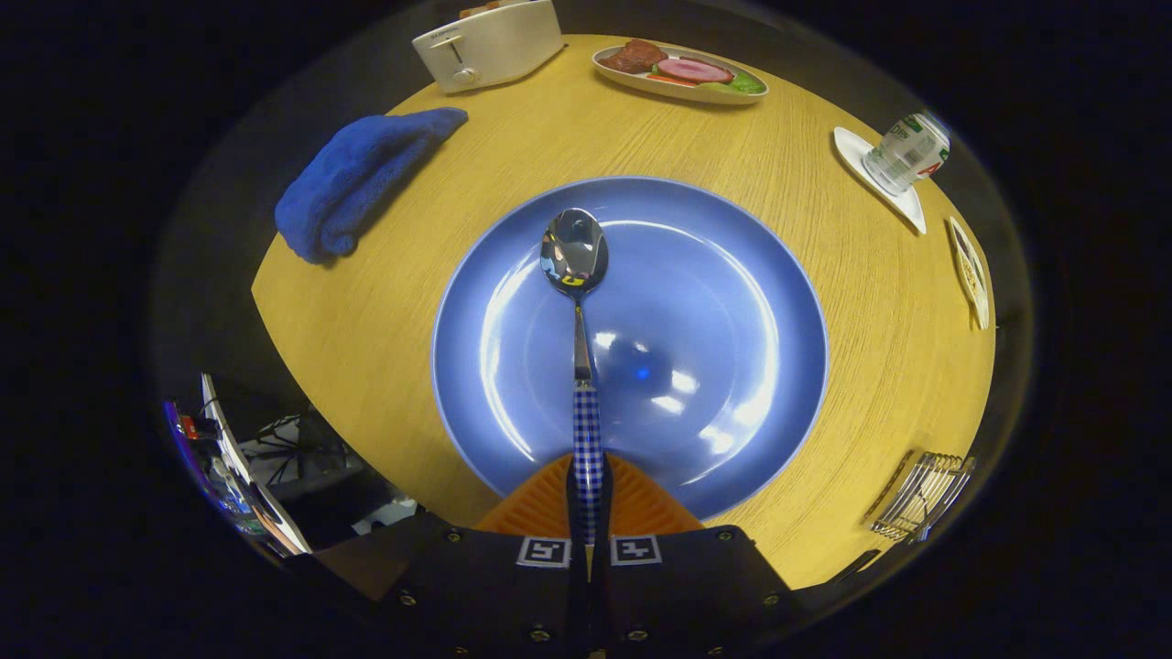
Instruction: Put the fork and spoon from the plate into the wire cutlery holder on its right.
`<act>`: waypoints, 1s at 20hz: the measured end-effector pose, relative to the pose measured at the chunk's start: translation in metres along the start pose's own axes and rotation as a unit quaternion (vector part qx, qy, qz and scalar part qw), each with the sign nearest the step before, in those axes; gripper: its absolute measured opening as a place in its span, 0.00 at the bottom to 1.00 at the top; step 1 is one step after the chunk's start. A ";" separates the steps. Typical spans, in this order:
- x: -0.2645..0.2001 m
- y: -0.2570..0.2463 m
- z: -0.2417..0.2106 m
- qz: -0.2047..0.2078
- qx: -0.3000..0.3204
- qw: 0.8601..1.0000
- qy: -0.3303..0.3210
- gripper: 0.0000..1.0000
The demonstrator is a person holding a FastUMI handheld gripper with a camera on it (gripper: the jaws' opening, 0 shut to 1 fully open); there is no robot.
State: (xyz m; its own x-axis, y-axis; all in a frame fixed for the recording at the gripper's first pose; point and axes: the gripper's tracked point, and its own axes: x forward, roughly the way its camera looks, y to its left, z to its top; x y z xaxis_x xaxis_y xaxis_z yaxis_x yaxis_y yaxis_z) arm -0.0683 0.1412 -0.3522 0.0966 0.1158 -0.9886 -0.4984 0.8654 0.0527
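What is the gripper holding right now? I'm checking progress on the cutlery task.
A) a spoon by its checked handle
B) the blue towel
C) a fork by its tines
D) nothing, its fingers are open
A: the gripper is shut on the spoon, both fingers pressing its checked handle, with the bowl reaching out over the blue plate.

Round wooden table [385, 302] (pale, visibly grained) amid dark surroundings

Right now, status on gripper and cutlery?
Gripper shut on spoon handle, bowl out over blue plate. Wire cutlery holder right of plate, path across table clear.
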 end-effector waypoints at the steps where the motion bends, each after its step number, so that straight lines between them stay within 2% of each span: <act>1: -0.004 0.000 0.000 -0.003 -0.002 1.000 -0.003 0.02; 9: -0.055 -0.025 -0.024 -0.014 -0.002 1.000 0.026 0.02; 20: -0.112 -0.085 -0.056 -0.080 0.059 0.995 0.022 0.02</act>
State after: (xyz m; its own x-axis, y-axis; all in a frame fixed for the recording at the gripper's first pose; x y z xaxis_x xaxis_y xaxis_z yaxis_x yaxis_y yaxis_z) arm -0.0849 0.0271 -0.2540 0.1267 -0.0477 -0.9908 -0.3754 0.9223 -0.0924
